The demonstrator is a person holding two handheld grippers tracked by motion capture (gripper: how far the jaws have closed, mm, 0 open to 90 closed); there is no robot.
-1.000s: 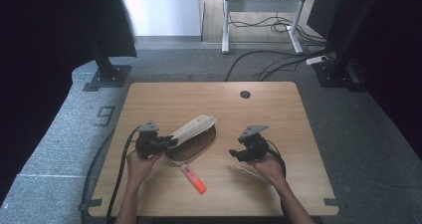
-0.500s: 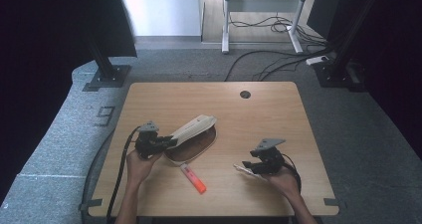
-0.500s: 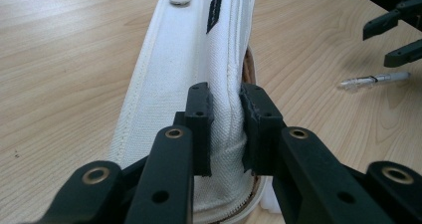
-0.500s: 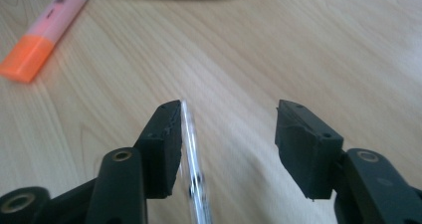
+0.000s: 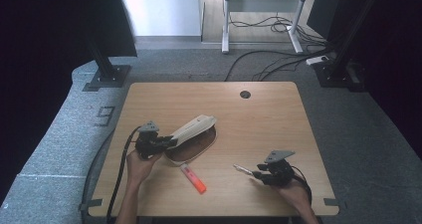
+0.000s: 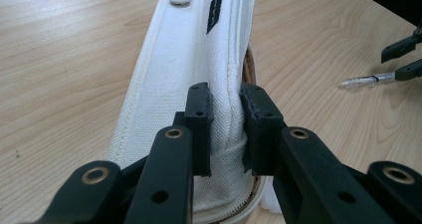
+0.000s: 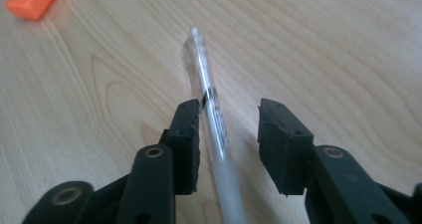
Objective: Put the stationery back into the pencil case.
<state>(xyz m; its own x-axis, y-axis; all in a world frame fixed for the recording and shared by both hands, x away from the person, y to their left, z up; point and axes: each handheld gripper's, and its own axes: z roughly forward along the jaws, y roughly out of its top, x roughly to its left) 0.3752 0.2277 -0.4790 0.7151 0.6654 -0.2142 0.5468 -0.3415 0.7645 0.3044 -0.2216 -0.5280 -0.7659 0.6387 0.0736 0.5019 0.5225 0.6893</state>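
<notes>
Left gripper [image 6: 226, 129] clenched on white pencil case [image 6: 184, 64]; right gripper [image 7: 229, 134] released, clear pen [image 7: 209, 109] between jaws, against left jaw.

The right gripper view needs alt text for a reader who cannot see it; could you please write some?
A clear plastic pen with a grey grip lies on a light wooden table between the open black jaws of the right hand-held gripper, against the left jaw and apart from the right one. An orange block-shaped marker sits at the top left corner.
</notes>
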